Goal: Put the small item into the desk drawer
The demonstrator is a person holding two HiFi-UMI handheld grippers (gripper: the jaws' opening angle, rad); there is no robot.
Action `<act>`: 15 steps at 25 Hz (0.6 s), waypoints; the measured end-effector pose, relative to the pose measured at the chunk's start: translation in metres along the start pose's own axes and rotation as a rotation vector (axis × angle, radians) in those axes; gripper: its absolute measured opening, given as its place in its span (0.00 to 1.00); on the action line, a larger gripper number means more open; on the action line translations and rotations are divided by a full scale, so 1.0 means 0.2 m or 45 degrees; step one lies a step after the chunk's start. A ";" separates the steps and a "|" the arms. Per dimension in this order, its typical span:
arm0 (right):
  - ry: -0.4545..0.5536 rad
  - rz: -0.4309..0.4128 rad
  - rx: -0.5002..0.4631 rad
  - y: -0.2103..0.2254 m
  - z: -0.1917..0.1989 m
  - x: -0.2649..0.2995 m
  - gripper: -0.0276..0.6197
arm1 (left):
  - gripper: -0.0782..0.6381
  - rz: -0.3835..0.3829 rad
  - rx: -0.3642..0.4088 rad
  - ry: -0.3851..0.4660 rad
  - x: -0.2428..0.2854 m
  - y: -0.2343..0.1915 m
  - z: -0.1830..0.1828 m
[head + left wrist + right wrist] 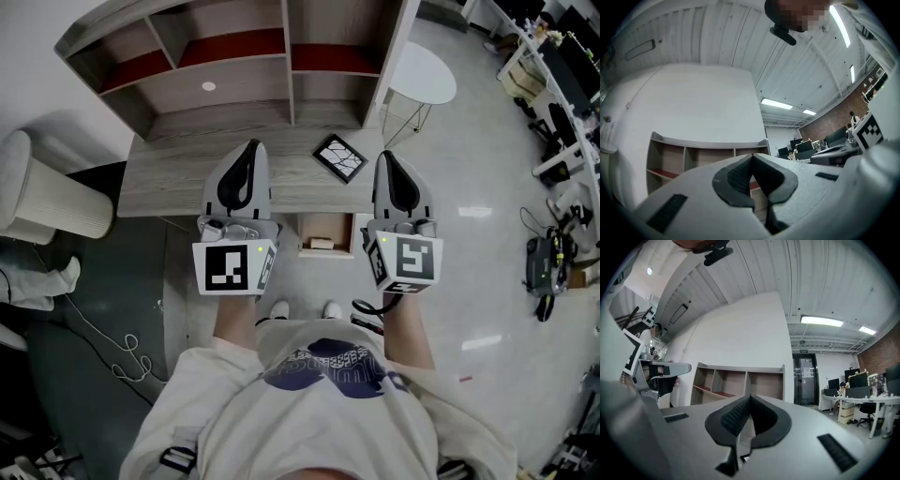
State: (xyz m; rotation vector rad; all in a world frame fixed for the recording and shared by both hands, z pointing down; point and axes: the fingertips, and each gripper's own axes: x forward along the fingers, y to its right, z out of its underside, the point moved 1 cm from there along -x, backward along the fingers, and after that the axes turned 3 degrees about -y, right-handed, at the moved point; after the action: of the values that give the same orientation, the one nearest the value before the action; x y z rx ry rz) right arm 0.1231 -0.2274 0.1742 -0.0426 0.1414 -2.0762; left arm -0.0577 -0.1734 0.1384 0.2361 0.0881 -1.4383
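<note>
Left gripper [248,150] and right gripper [388,159] both have their jaws closed on nothing; the small patterned tile [339,157] lies flat on the desk [169,173], corner-on, between their tips, nearer the right; the open drawer [328,225] sits just below it, toward the person.

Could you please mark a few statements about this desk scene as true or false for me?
1. Both grippers are shut and empty. True: the left gripper and the right gripper each have their jaws together with nothing between them.
2. The small item is inside the drawer. False: it lies on the desk, between the two grippers.
3. The drawer is pulled open. True.
4. The round white table stands on the person's left. False: it stands to the right, beyond the desk.
</note>
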 end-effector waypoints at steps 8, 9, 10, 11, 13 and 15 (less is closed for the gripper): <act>0.017 -0.003 -0.001 -0.01 -0.01 -0.02 0.04 | 0.12 0.016 0.009 0.000 -0.01 0.01 0.00; 0.024 -0.004 -0.004 -0.02 -0.01 -0.02 0.04 | 0.12 0.016 0.010 -0.001 -0.01 0.01 0.00; 0.028 -0.003 -0.012 -0.02 -0.01 -0.02 0.04 | 0.12 0.017 0.011 -0.001 -0.02 0.01 0.00; 0.025 0.002 -0.029 -0.03 -0.01 -0.03 0.04 | 0.12 0.018 0.011 -0.001 -0.02 0.01 0.00; 0.009 0.014 -0.083 -0.04 -0.01 -0.03 0.04 | 0.12 0.023 0.014 0.003 -0.03 0.02 0.00; 0.012 0.016 -0.104 -0.06 -0.02 -0.05 0.04 | 0.12 0.026 0.014 0.006 -0.03 0.02 -0.01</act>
State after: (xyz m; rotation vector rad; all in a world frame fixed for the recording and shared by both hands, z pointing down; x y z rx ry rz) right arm 0.1175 -0.2138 0.1720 -0.0817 0.2313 -2.0573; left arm -0.0540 -0.1658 0.1381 0.2485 0.0812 -1.4184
